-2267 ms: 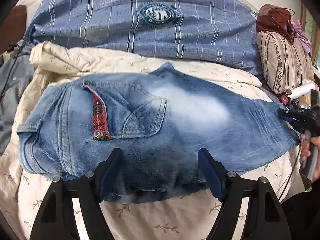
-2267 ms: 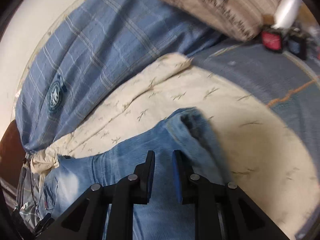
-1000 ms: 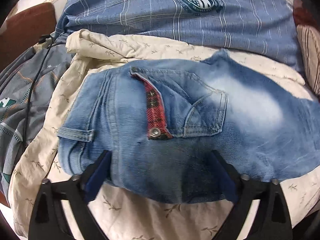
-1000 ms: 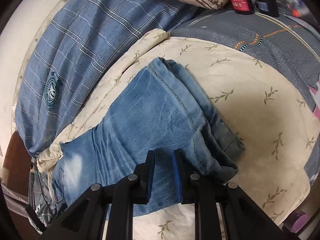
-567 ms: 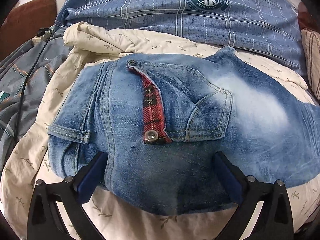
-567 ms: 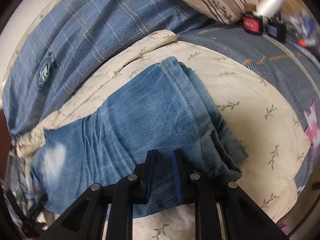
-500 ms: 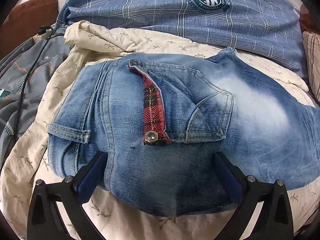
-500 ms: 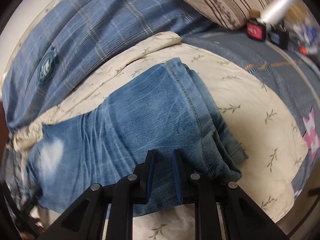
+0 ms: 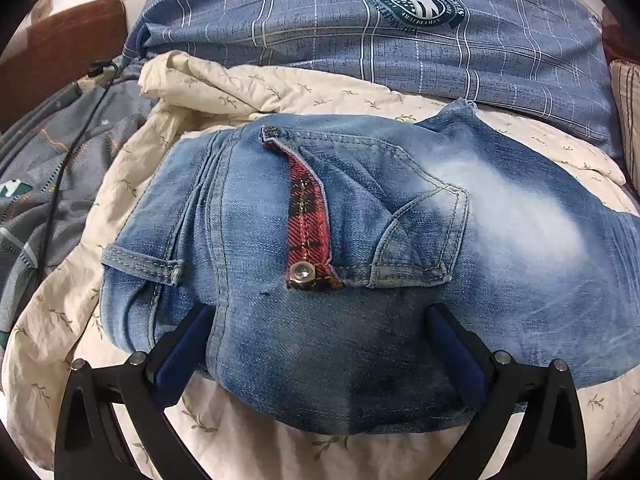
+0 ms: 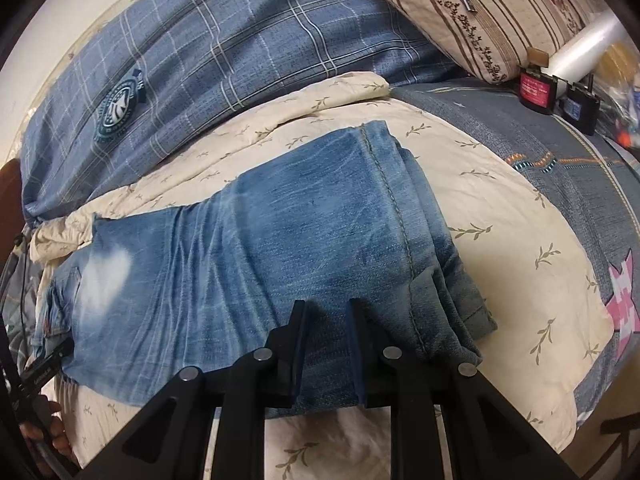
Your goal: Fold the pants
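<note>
Looking from my left wrist: jeans (image 9: 360,248) lie folded on a cream quilt (image 9: 240,92), waistband end toward the left of this view.
Left gripper (image 9: 320,320): my jaws stand wide apart, straddling the near edge of the jeans; denim bulges between the blue pads (image 9: 180,348), but I cannot tell whether they press on it.
Pocket (image 9: 400,220): back pocket faces up, with a red plaid strip (image 9: 308,220) and a metal snap (image 9: 301,271) at its lower end.
Belt loop (image 9: 140,266): lies flat at the left part of the waistband.
Behind the jeans: a blue checked pillow (image 9: 320,20) with a round badge (image 9: 418,2); a grey patterned sheet (image 9: 40,168) with a black cable (image 9: 56,184) at left.
Looking from my right wrist: the leg end of the jeans (image 10: 300,240) lies on the quilt (image 10: 520,240), hems stacked at the right.
Right gripper (image 10: 326,328): my jaws are nearly closed, clenched on the near edge of the jeans, a narrow pinch of denim between them.
Far right: a striped pillow (image 10: 500,8), a red box (image 10: 536,90), a white roll (image 10: 584,50).
Lower left corner: a hand (image 10: 44,440) on the other gripper's handle.
</note>
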Motion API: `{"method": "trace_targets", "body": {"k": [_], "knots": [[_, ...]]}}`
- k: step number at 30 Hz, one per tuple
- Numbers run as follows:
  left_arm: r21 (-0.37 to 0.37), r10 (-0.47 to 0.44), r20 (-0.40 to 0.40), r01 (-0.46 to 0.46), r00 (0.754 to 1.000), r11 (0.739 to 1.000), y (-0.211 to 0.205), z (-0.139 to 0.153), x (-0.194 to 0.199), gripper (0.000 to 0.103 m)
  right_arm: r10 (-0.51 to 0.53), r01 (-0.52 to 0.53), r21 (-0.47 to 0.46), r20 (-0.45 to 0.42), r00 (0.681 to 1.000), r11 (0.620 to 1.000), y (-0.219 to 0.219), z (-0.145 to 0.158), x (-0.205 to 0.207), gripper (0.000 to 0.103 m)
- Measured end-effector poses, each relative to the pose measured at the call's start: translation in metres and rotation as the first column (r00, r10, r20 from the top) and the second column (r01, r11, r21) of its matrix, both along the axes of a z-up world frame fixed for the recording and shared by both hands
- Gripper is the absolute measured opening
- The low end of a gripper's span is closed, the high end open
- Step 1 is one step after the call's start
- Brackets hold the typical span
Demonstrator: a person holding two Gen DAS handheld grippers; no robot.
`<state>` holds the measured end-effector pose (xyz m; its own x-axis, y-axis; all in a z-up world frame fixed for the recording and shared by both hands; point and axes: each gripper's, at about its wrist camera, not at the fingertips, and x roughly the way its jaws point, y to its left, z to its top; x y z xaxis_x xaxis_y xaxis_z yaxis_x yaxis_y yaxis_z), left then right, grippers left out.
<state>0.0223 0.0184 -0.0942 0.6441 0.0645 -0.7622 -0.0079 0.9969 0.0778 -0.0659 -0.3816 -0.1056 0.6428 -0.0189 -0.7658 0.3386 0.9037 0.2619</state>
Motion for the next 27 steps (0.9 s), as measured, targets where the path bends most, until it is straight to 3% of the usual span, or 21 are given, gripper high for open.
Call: {"method": "trace_targets", "body": {"k": [10,16,19,20,22,24,27], "knots": [[0.015,0.014,0.085,-0.016,0.996,1.0,-0.009,-0.006,-0.012,0.103,0.002,-0.002,0.007,0.027,1.0,1.0,0.002,-0.002,-0.008,0.025],[0.008,-0.014,0.096,0.013,0.995,1.0,-0.007,-0.006,-0.017,0.103,0.0,0.0,-0.014,0.043,0.999,1.0,0.004,-0.002,-0.009,0.025],[0.008,-0.04,0.103,0.04,0.994,0.999,-0.007,0.002,-0.022,0.103,-0.02,0.017,0.097,0.024,1.0,0.995,-0.008,0.004,-0.014,0.025],[-0.006,-0.05,0.125,0.051,0.991,0.999,-0.007,0.009,-0.026,0.103,-0.052,0.041,0.179,0.053,0.997,0.983,-0.017,0.006,-0.022,0.025],[-0.02,-0.066,0.201,0.072,0.977,0.997,-0.007,0.023,-0.035,0.103,-0.1,0.07,0.256,0.108,0.989,0.964,-0.028,0.01,-0.038,0.025],[-0.031,-0.085,0.269,0.096,0.959,0.995,-0.009,0.037,-0.044,0.103,-0.149,0.101,0.276,0.16,0.976,0.956,-0.039,0.016,-0.055,0.026],[-0.09,-0.114,0.293,0.146,0.949,0.985,-0.013,0.047,-0.046,0.103,-0.187,0.123,0.317,0.179,0.966,0.94,-0.052,0.017,-0.072,0.031]]}}
